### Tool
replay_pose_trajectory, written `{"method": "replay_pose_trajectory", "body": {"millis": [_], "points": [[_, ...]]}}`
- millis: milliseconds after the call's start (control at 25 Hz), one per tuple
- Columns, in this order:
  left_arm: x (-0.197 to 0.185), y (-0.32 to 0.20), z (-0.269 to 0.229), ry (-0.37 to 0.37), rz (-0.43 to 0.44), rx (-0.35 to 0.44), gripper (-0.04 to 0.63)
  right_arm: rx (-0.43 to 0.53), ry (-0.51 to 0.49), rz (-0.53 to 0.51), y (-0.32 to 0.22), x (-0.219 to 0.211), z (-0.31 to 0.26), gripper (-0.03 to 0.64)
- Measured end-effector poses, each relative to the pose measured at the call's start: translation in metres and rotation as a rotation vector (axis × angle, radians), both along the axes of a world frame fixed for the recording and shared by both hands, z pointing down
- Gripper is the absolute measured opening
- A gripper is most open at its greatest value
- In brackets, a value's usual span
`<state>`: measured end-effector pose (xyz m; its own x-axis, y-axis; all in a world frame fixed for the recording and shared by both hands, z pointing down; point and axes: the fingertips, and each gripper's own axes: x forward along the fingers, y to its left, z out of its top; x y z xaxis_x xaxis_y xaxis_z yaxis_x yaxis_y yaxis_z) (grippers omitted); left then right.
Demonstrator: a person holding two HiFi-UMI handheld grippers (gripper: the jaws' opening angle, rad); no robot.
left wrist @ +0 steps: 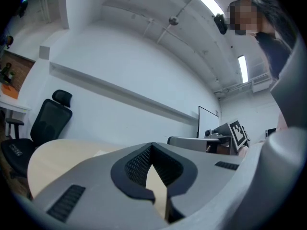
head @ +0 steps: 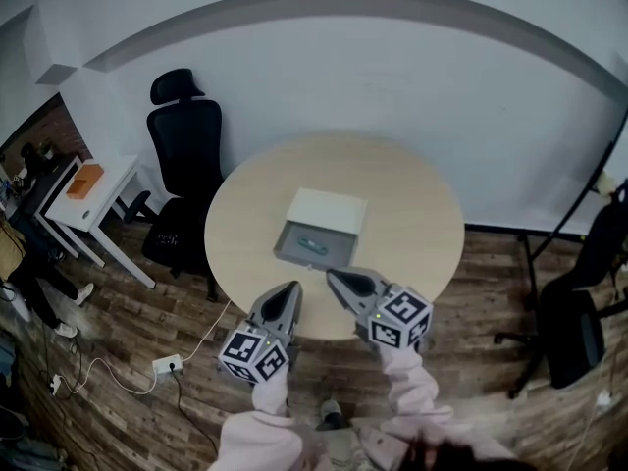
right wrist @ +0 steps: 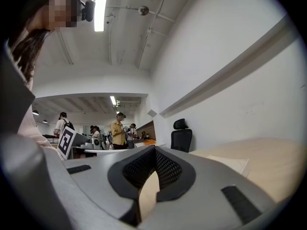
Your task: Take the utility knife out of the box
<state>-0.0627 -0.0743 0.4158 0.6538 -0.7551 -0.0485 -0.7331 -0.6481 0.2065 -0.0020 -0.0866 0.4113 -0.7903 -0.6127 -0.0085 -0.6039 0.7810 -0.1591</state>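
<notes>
One white side desk (head: 113, 177) stands far left, then the first of two black chairs (head: 184, 165). The left gripper (head: 292, 288) is pinched closed and empty. One white box (head: 326, 211) lies open on the single round table (head: 412, 214), with one utility knife (head: 316, 244) inside. The right gripper (head: 333, 277) is likewise closed and empty. The second chair (head: 574, 312) is far right.

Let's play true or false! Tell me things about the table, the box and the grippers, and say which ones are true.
The box is open. True.
The knife is in the right gripper. False: it lies in the box.
The left gripper and the right gripper are both shut and empty. True.
The table is square. False: it is round.
</notes>
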Motion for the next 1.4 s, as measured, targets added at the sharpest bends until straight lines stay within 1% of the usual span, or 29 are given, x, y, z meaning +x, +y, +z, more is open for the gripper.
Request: {"method": "replay_pose_trajectory", "body": {"millis": [80,400,480,680,920,1400], "points": [[-0.002,-0.007,0.002,0.002,0.01,0.0,-0.002,-0.003,0.006,0.008,-0.006,-0.002,0.002,-0.011],[-0.01,-0.025,0.008,-0.029,0.048,-0.004,-0.002,-0.009,0.012,0.036,-0.02,-0.013,0.007,-0.011],[-0.01,-0.029,0.009,-0.025,0.058,-0.008,-0.002,-0.014,0.013,0.041,-0.022,-0.014,0.009,-0.011],[-0.012,-0.035,0.015,-0.034,0.081,-0.014,-0.002,-0.029,-0.019,0.057,-0.029,-0.015,0.014,-0.011],[-0.02,-0.037,0.019,-0.036,0.074,-0.023,-0.002,-0.026,-0.022,0.057,-0.033,-0.02,0.018,-0.011],[-0.021,-0.045,0.032,-0.027,0.061,-0.048,-0.002,-0.067,-0.012,0.047,-0.045,-0.019,0.031,-0.011]]}}
